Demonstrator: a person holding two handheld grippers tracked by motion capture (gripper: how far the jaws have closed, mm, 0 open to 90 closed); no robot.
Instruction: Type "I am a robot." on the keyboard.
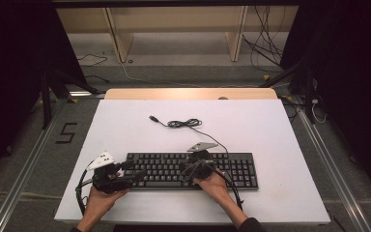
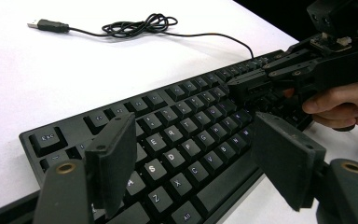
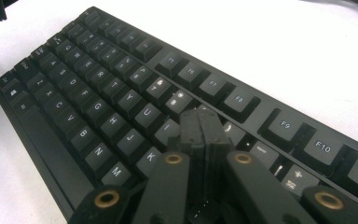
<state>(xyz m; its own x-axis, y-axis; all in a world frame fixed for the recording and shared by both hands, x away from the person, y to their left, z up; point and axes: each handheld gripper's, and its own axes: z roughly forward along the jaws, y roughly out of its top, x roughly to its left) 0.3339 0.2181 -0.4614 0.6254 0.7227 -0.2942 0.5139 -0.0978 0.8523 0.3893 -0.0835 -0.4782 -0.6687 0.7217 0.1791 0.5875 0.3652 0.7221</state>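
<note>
Letter legends on the keyboard (image 3: 121, 93) are read in the gripper views; the right gripper (image 3: 204, 122) is closed, empty, pressed onto keys; the left gripper (image 2: 196, 158) is held open.

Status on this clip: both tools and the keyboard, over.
Left tool open over keyboard left end. Right tool shut, tips on the keys. Nothing in the way.

Black claws (image 3: 200, 126), brass-ringed screws, grey three-cornered top plates, trailing black cables.
</note>
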